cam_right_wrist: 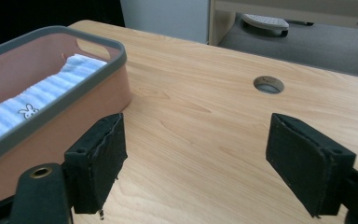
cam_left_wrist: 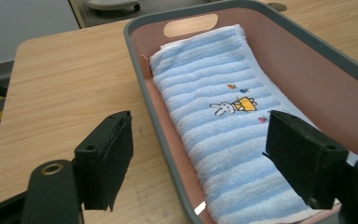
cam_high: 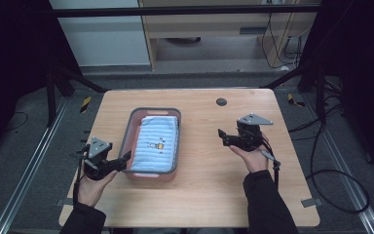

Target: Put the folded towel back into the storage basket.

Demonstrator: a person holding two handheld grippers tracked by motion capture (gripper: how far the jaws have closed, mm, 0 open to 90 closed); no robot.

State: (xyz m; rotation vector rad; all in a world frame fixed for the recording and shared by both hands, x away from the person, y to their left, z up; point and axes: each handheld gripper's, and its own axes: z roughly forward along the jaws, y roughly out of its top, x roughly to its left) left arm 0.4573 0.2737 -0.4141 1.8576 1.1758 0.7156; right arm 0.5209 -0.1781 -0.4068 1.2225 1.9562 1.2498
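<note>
Folded blue striped towel (cam_high: 156, 142) lies flat inside the pink basket (cam_high: 173, 146). Left gripper (cam_high: 124, 161) is held at the basket's near corner, jaws wide, empty. Right gripper (cam_high: 222, 137), jaws wide, empty, is held well apart over bare table (cam_high: 209, 185). Risk judged: the basket rim could be nudged by the left jaw, shifting the basket.

A folded blue striped towel (cam_high: 155, 142) lies inside a pink basket (cam_high: 126, 135) with a grey rim, set left of centre on the wooden tabletop (cam_high: 209, 185). The left tongs (cam_high: 125, 159) gape open just beside the basket's near left corner. The right tongs (cam_high: 222, 135) stand open too, well apart from it.
</note>
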